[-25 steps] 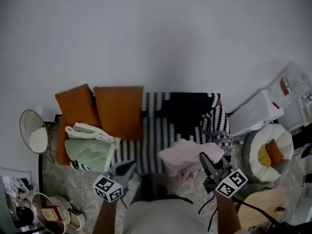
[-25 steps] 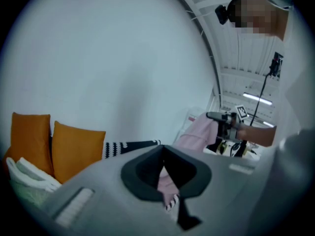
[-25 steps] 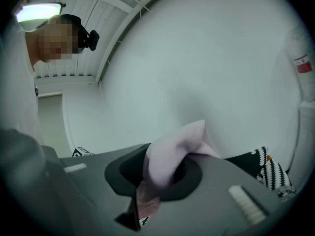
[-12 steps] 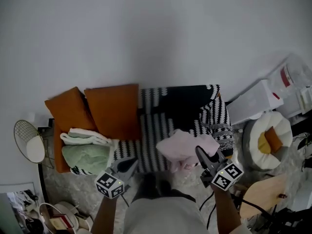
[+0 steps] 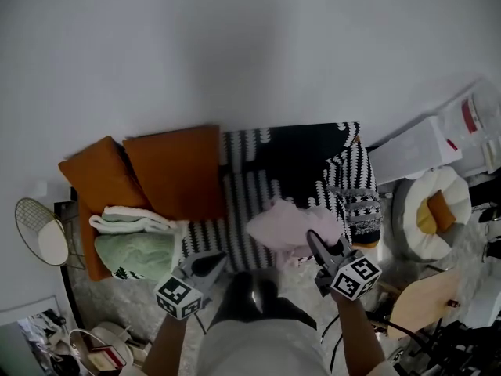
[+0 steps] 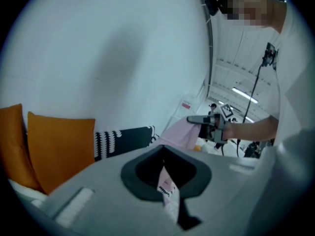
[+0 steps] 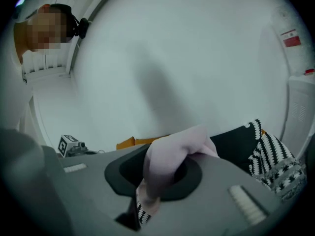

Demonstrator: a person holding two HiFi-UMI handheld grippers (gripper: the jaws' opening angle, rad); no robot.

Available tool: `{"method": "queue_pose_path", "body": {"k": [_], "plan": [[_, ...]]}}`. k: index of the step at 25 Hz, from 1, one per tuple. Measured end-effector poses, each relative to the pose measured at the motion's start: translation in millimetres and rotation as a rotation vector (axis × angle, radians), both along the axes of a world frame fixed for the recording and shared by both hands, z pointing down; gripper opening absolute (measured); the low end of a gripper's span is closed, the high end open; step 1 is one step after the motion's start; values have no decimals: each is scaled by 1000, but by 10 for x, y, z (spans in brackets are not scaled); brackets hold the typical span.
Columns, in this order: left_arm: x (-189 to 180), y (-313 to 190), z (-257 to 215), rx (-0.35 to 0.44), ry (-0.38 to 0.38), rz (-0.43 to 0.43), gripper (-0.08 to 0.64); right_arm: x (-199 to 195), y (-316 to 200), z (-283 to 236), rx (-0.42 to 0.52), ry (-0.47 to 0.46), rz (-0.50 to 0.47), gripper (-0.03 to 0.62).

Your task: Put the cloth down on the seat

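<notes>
Your right tongs (image 5: 313, 239) are clamped on a fold of the pink cloth (image 5: 288, 222). The fabric bunches between them and spills over the top. The cloth hangs over the front right part of the sofa's striped seat (image 5: 239, 210), right of the orange cushions (image 5: 174, 171). Whether it touches the seat cannot be told. Your left tongs (image 5: 219, 258) are closed together with no cloth in them. They are low at the seat's front edge, near the green blanket (image 5: 139, 253).
</notes>
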State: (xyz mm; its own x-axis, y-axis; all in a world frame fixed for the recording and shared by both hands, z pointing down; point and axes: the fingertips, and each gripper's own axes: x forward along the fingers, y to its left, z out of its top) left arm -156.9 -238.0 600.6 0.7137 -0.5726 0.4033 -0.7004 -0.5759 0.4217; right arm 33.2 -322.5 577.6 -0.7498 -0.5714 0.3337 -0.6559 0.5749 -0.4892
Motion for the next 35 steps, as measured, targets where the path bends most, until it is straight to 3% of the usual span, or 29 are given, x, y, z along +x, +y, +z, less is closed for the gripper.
{"method": "queue_pose_path", "body": {"k": [26,35], "plan": [[169,-684,1613,-139,2,89,-2,-285,-407,2220,-254,116,19,53],[193,-743,2150,-191,20,94,-2,-372,-471,3026,-324,220,17,63]]}}
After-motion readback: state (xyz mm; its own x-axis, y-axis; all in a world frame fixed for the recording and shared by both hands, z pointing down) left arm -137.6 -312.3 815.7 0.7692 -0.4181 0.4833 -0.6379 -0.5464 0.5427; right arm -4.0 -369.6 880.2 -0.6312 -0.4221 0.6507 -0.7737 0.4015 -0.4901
